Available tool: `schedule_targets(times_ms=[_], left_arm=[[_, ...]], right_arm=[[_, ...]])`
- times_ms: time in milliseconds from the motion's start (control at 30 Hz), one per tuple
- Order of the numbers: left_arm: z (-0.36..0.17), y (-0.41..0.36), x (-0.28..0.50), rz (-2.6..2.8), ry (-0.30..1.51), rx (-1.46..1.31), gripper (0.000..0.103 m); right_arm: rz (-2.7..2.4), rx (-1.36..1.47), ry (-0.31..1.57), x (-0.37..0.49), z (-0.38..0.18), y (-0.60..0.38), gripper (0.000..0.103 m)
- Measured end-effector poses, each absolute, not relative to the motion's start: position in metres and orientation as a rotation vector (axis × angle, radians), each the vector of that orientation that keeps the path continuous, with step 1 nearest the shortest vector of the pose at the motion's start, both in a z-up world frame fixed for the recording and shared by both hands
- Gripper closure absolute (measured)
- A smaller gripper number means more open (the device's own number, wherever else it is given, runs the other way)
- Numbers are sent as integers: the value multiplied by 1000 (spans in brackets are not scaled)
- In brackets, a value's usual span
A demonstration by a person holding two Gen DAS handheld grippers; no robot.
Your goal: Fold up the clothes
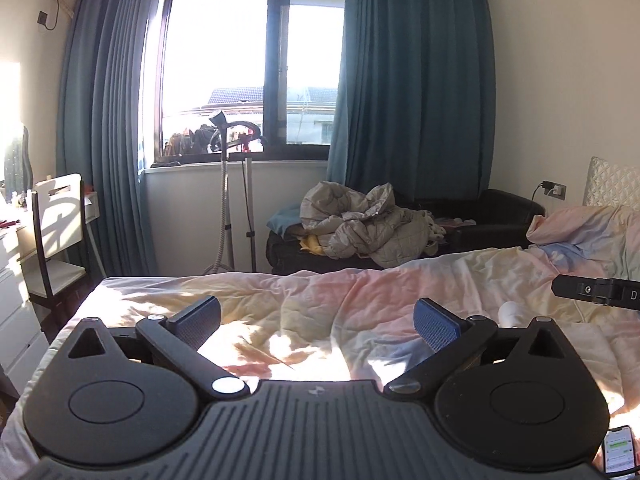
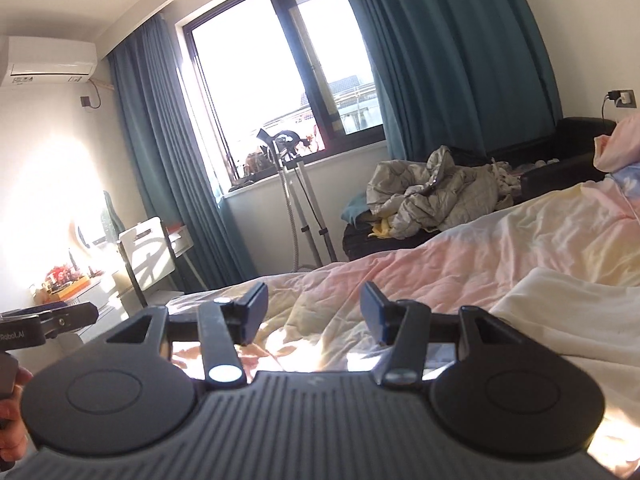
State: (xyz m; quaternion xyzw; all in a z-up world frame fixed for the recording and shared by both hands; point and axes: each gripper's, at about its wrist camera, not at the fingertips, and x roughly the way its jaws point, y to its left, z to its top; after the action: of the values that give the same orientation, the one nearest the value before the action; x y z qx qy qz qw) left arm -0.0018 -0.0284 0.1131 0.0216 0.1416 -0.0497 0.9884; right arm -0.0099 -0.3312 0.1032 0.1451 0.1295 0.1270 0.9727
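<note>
We held the left gripper (image 1: 316, 322) and right gripper (image 2: 314, 312) above the bed (image 1: 360, 292), both with jaws spread and empty. One cream garment (image 2: 568, 320) lay on the bedspread just right of the right gripper. It looked soft, light and floppy; we judged a pinch at its near edge best. Two grippers, one garment counted.

L wrist cam: low over bed (image 1: 320, 300), level, facing window (image 1: 256, 72). R wrist cam: same heading, tilted; both share window, curtains, sofa (image 2: 560, 152).
</note>
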Motion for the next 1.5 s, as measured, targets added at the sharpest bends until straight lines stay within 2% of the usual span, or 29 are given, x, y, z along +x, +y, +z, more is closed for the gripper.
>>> schedule_targets(times_ms=[33,400,600,933,1000,1067,1200,1267,1500], left_arm=[[111,-21,-4,-76,284,45,0],[60,14,8,54,317,30,0],[13,14,34,97,355,54,0],[-21,17,44,68,408,27,0],[-24,18,46,60,424,22,0],[-25,18,46,59,430,24,0],[-27,17,45,57,432,36,0],[-27,16,45,57,436,43,0],[-28,15,43,57,441,56,0]], right_arm=[[270,277,260,-8,103,-318,50],[312,172,260,25,63,-247,41],[273,120,319,43,20,-238,38],[244,110,398,63,-21,-239,32],[253,106,392,62,-21,-237,29],[253,89,378,60,-20,-236,19],[239,61,362,58,-20,-234,10],[225,54,359,57,-20,-233,0],[208,66,374,56,-20,-235,0]])
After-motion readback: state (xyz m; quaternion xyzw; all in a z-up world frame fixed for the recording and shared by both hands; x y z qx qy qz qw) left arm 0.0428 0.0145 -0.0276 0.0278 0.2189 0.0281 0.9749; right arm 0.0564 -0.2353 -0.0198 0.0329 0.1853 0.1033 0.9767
